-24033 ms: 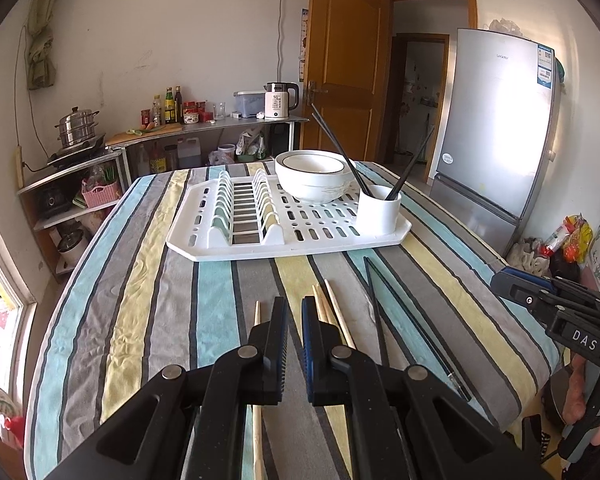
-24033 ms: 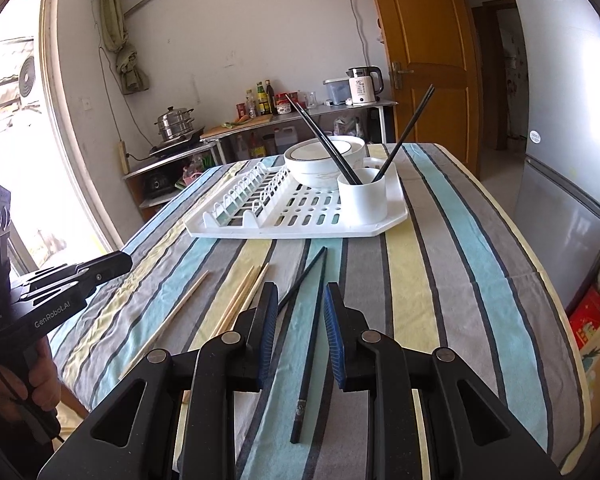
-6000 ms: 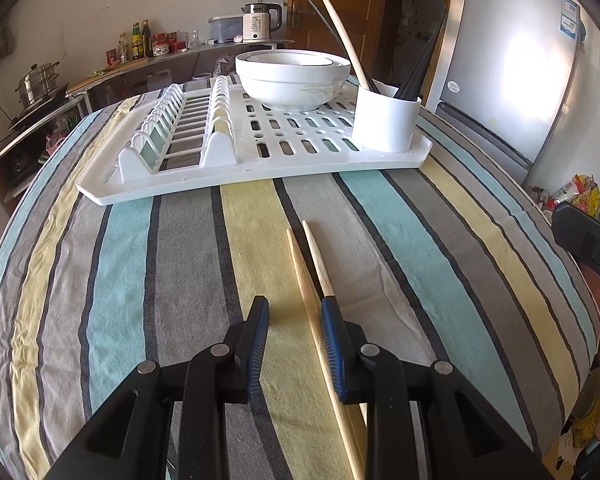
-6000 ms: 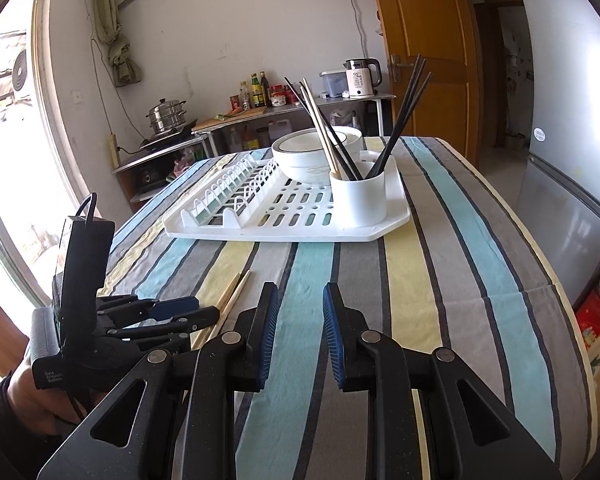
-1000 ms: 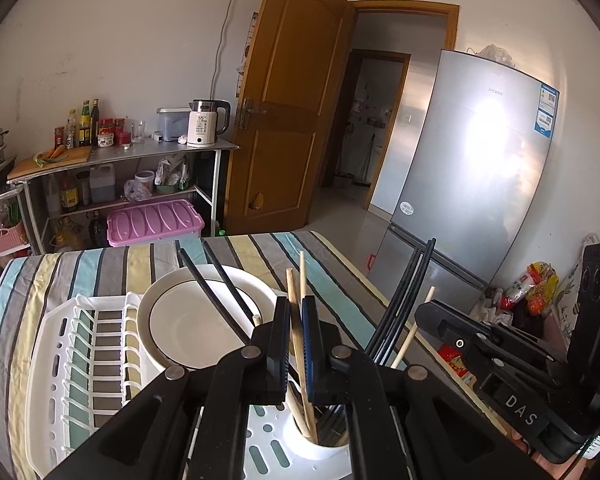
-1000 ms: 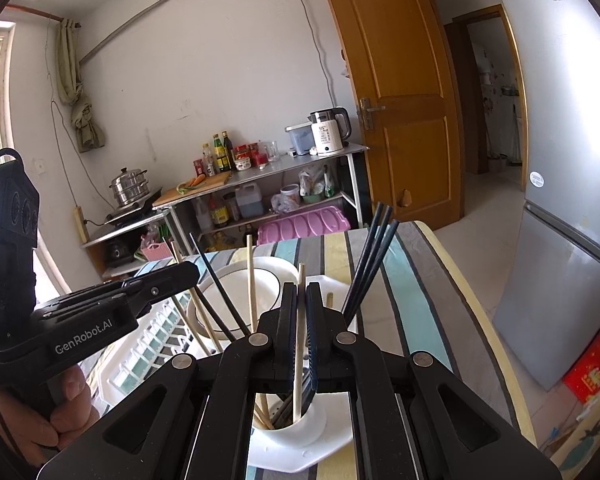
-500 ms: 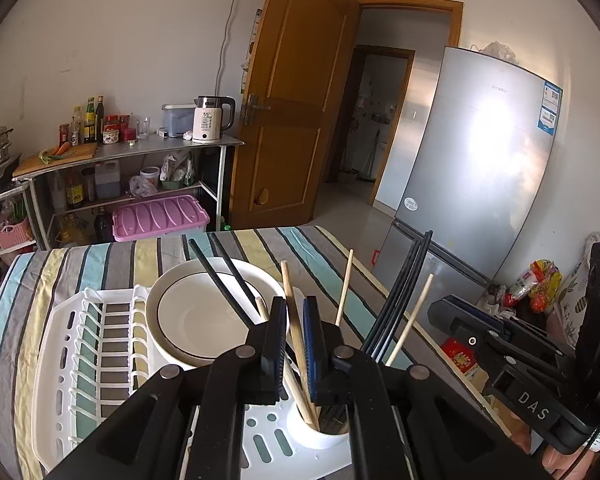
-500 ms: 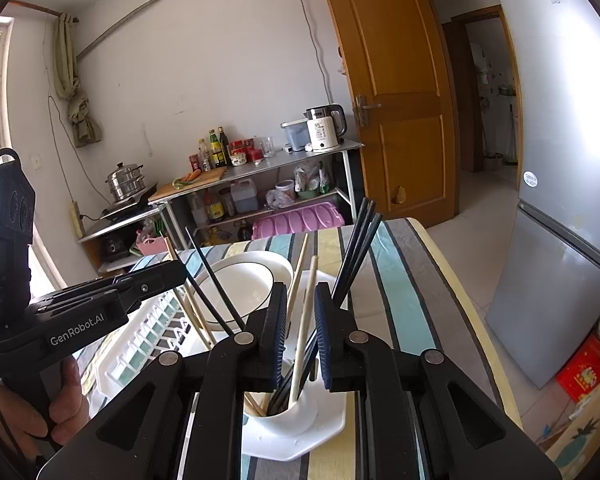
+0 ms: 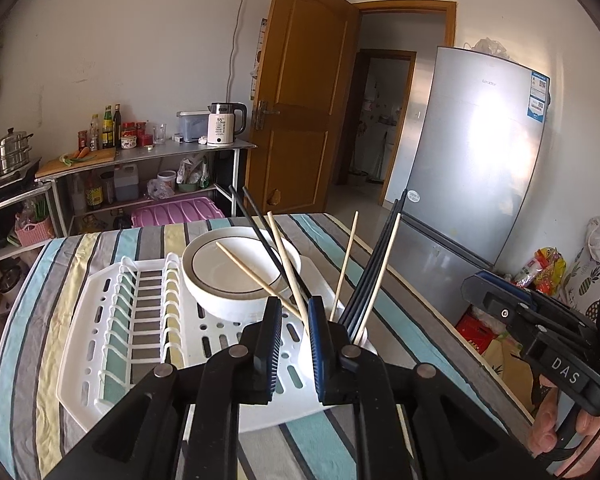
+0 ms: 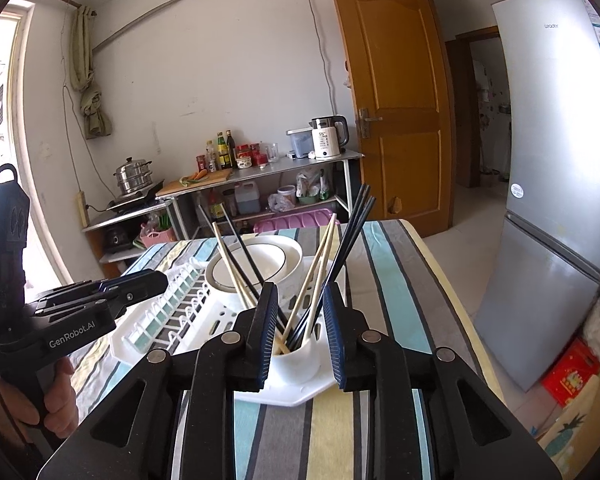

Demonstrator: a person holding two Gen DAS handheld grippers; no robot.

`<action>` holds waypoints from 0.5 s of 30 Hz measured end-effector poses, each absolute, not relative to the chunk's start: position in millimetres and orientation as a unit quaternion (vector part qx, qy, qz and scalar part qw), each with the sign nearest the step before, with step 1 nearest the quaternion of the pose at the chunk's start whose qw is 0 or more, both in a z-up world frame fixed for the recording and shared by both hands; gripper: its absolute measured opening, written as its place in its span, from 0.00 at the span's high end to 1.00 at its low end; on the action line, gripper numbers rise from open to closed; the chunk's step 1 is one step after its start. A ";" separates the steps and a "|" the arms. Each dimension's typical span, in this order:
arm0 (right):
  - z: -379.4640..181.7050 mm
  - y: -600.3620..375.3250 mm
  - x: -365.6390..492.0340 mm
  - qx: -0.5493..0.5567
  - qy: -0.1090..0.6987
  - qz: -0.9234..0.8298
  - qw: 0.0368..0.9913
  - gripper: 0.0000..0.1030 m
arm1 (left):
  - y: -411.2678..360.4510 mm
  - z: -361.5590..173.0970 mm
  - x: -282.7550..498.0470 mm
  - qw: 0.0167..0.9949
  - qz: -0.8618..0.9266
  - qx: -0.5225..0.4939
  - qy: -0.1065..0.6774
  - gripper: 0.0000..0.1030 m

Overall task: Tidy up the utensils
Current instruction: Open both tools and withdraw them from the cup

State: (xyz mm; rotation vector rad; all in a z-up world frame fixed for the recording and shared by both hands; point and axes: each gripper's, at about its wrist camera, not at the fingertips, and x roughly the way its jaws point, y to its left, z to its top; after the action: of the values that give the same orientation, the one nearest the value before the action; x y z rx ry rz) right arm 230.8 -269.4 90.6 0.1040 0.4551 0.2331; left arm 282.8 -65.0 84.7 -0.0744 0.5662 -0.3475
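My left tongs and right tongs, jaws just opening, grip nothing. Right view alone shows the white plastic cup's inside, holding wooden and black chopsticks.

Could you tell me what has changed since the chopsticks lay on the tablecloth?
The wooden chopsticks and black chopsticks now stand in the white cup. Both the left gripper and right gripper have just been opening, empty. Rack and bowl unchanged.

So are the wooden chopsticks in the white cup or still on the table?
In the cup. The wooden chopsticks stand in the white cup beside the black chopsticks.
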 end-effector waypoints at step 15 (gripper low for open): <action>61.4 -243.7 134.7 0.026 0.233 0.129 0.963 0.76 | -34.9 48.9 152.5 0.947 -0.144 -0.051 0.284 0.87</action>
State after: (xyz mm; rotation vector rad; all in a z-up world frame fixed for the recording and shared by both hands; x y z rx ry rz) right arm 134.7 -243.7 61.4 0.0530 0.4721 0.2619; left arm 152.5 -34.9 48.9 -0.1041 0.5777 -0.2927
